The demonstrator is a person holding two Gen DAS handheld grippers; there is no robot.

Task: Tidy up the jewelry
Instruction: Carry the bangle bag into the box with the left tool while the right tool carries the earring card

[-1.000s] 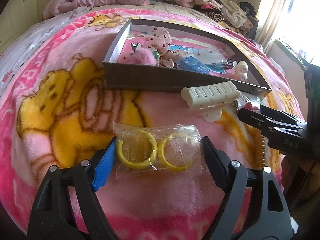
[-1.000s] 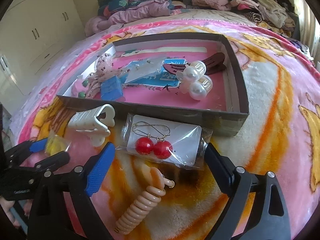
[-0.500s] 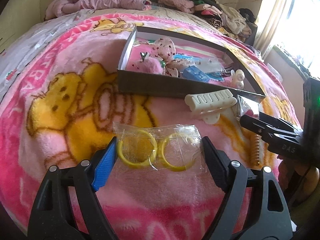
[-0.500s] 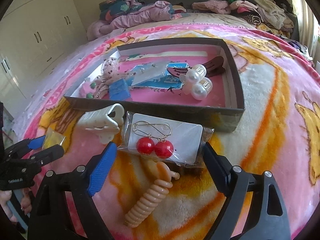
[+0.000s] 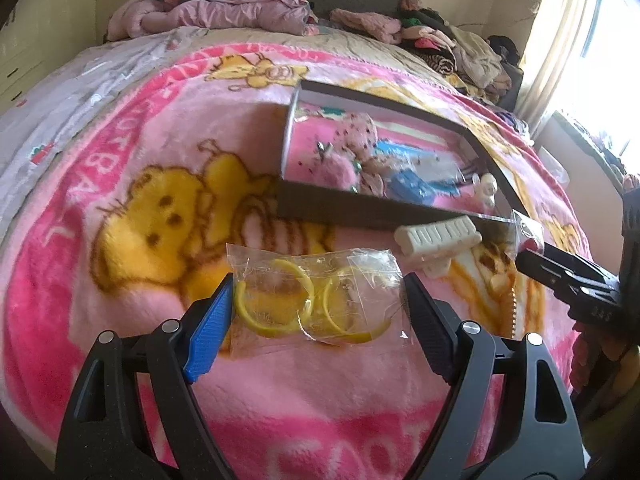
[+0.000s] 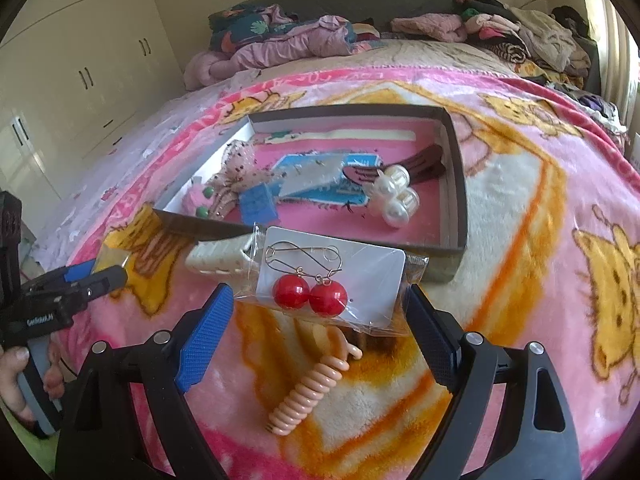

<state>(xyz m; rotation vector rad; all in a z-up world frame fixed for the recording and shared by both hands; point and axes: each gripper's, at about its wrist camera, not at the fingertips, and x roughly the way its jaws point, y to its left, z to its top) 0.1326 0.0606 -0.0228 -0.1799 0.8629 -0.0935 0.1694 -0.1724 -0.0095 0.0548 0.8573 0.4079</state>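
Observation:
My left gripper [image 5: 318, 304] is shut on a clear bag of yellow hoop earrings [image 5: 312, 304], held above the blanket. My right gripper [image 6: 318, 308] is shut on a white card with red ball earrings [image 6: 320, 284] in a clear sleeve, lifted above the blanket. The dark open box [image 6: 456, 184] with a pink floor holds hair clips, pearl pieces and blue packets; it also shows in the left wrist view [image 5: 360, 208]. A cream claw clip [image 5: 438, 240] and a peach spiral hair tie [image 6: 308, 396] lie on the blanket in front of the box.
All this lies on a pink cartoon blanket [image 5: 140, 200] on a bed. Piled clothes [image 6: 280, 44] line the far edge. Cupboards [image 6: 80, 60] stand to the left and a bright window [image 5: 600, 60] to the right.
Both grippers have risen with their packets and drawn back from the blanket. The yellow hoop bag and the red earring card now hang clear of the blanket.

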